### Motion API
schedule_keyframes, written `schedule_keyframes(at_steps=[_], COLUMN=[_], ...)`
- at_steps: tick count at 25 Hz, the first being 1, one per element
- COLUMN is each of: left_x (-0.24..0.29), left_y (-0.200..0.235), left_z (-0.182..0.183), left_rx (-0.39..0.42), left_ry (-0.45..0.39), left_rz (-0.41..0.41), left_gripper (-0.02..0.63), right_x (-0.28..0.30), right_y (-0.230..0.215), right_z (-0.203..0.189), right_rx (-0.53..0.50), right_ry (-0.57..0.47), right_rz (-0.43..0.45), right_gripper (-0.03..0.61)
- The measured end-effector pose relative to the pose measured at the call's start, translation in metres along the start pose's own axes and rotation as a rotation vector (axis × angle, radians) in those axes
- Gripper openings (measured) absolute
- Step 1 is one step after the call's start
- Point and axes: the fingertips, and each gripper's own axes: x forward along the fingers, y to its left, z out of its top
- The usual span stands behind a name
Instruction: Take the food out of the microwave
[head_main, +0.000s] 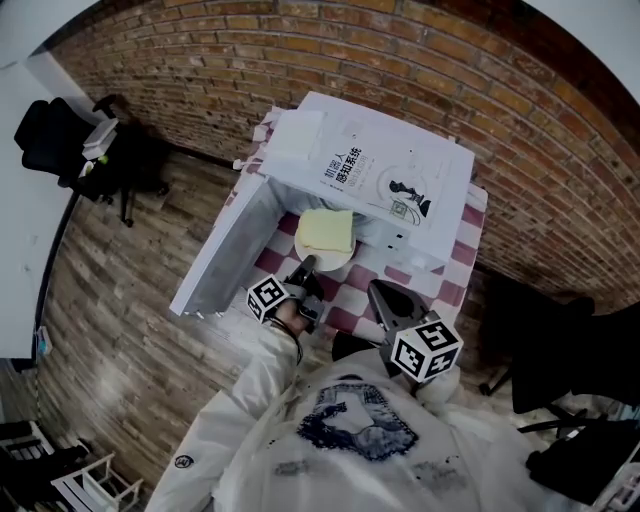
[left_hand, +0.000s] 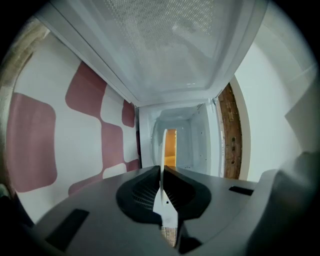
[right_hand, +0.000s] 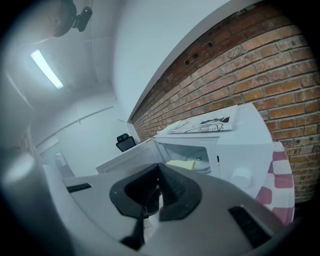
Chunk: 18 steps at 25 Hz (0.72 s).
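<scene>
The yellow food (head_main: 326, 230) lies on a white plate (head_main: 331, 263) at the mouth of the open microwave (head_main: 400, 190). The left gripper (head_main: 305, 267), at the plate's 6 o'clock, is clamped on the rim. Only the left gripper view shows that rim (left_hand: 163, 192) edge-on between the pads. The right gripper (head_main: 385, 295), at 4 o'clock, is empty, and only its own view shows its jaw tips meeting.

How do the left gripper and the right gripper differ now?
The left gripper is shut on the plate rim; the right gripper holds nothing. The left gripper is at the microwave opening; the right gripper hangs clear, over the checked cloth. Both have closed fingers.
</scene>
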Motion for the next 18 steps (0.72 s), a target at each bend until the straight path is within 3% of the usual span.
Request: schedule_keyframes(at_steps=[18], left_x=[-0.124], left_y=[-0.042], left_z=[-0.043], left_rx=[0.001], left_ry=[-0.057], left_rz=[-0.046], left_gripper=[0.023], right_x=[-0.051], right_y=[0.085], right_z=[-0.051], right_rx=[-0.032], right_ry=[-0.021], right_rz=[0.072], right_gripper=[0.014])
